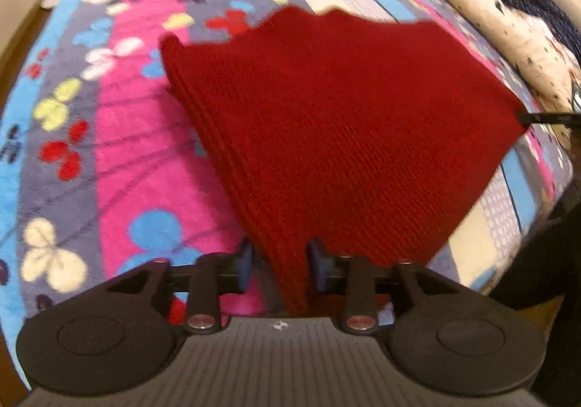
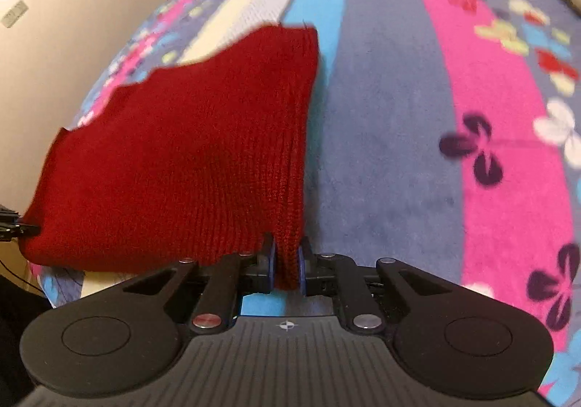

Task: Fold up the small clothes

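A red knitted garment (image 1: 337, 123) hangs stretched between my two grippers above the bed. My left gripper (image 1: 281, 267) is shut on its near ribbed edge. In the right wrist view the same red knit (image 2: 189, 167) spreads to the left, and my right gripper (image 2: 285, 269) is shut on its ribbed corner. The right gripper's tip shows at the far right of the left wrist view (image 1: 544, 118), pinching the other corner. The left gripper's tip shows at the left edge of the right wrist view (image 2: 18, 227).
A fleece blanket (image 1: 120, 138) with pink, blue and grey stripes and butterfly prints covers the bed, and it also shows in the right wrist view (image 2: 399, 134). A cream patterned duvet (image 1: 490, 18) lies bunched at the far right. A beige wall (image 2: 54, 61) stands beyond the bed.
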A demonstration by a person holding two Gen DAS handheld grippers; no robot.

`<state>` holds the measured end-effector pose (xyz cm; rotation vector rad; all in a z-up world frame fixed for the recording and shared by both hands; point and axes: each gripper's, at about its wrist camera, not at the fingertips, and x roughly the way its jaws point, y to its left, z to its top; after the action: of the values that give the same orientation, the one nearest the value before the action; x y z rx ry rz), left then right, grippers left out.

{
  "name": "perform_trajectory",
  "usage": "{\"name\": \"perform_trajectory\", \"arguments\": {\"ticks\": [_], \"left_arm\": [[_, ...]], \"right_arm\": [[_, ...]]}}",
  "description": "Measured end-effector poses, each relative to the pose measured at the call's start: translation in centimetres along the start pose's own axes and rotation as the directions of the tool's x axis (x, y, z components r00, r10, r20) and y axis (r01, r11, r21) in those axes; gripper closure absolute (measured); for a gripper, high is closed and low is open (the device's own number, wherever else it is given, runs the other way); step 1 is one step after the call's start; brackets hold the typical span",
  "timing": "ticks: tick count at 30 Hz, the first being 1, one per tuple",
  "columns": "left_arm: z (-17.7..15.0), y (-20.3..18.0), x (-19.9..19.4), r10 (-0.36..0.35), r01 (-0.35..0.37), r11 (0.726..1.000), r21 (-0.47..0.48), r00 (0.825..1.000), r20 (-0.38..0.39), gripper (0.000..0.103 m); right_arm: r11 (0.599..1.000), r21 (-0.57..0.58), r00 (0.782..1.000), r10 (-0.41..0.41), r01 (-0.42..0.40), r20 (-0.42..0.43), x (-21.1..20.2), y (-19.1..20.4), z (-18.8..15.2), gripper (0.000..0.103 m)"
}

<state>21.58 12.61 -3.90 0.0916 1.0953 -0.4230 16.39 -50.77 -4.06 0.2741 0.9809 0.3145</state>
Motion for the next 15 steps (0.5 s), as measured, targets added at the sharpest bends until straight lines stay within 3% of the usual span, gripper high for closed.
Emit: {"name": "perform_trajectory", "arguments": {"ticks": [3, 5, 7, 9, 11, 12, 13, 14, 15], "left_arm": [[0.1, 1.0, -2.7, 0.047, -0.038, 0.997, -0.064, 0.988, 0.144, 0.06], [0.3, 1.5, -4.3, 0.069, -0.046, 0.994, -0.095, 0.965, 0.252, 0.061], [0.9, 0.9, -4.8, 0.074, -0.054, 0.996, -0.072, 0.944, 0.322, 0.062], [1.4, -0.3, -4.6, 0.06, -0.059, 0.998, -0.013, 0.935, 0.349, 0.068], [1.8, -1.5, -3.5, 0.06, -0.086, 0.994, 0.066, 0.942, 0.331, 0.072], [2.1, -1.9, -2.2, 0.079, -0.112, 0.989, 0.101, 0.955, 0.284, 0.074], [2.2, -2.0, -0.8, 0.123, -0.153, 0.981, 0.122, 0.968, 0.22, 0.077], [2.2, -1.9, 1.3, 0.216, -0.233, 0.961, 0.151, 0.969, 0.123, 0.081], [1.6, -1.9, 3.0, 0.307, -0.31, 0.932, 0.188, 0.951, 0.043, 0.087]], "right_arm": [[1.0, -0.019, 0.995, -0.018, 0.02, 0.102, -1.5, 0.5, 0.3, 0.085], [1.0, -0.017, 0.984, -0.014, 0.017, 0.179, -2.5, 0.6, 0.7, 0.085], [1.0, 0.004, 0.974, 0.011, -0.012, 0.227, -2.8, 0.5, 1.4, 0.085], [1.0, -0.008, 0.974, 0.018, -0.017, 0.227, -2.5, 0.6, 1.7, 0.082], [0.999, -0.033, 0.987, -0.014, 0.019, 0.161, -0.9, 1.0, 1.9, 0.078], [0.998, -0.052, 0.992, -0.037, 0.043, 0.121, 0.0, 1.2, 1.9, 0.077], [0.994, -0.076, 0.994, -0.077, 0.083, 0.073, 1.1, 1.5, 1.7, 0.077], [0.987, -0.1, 0.992, -0.123, 0.125, 0.024, 2.2, 1.7, 1.6, 0.074], [0.981, -0.117, 0.987, -0.159, 0.155, -0.024, 3.2, 1.8, 1.4, 0.07]]}}
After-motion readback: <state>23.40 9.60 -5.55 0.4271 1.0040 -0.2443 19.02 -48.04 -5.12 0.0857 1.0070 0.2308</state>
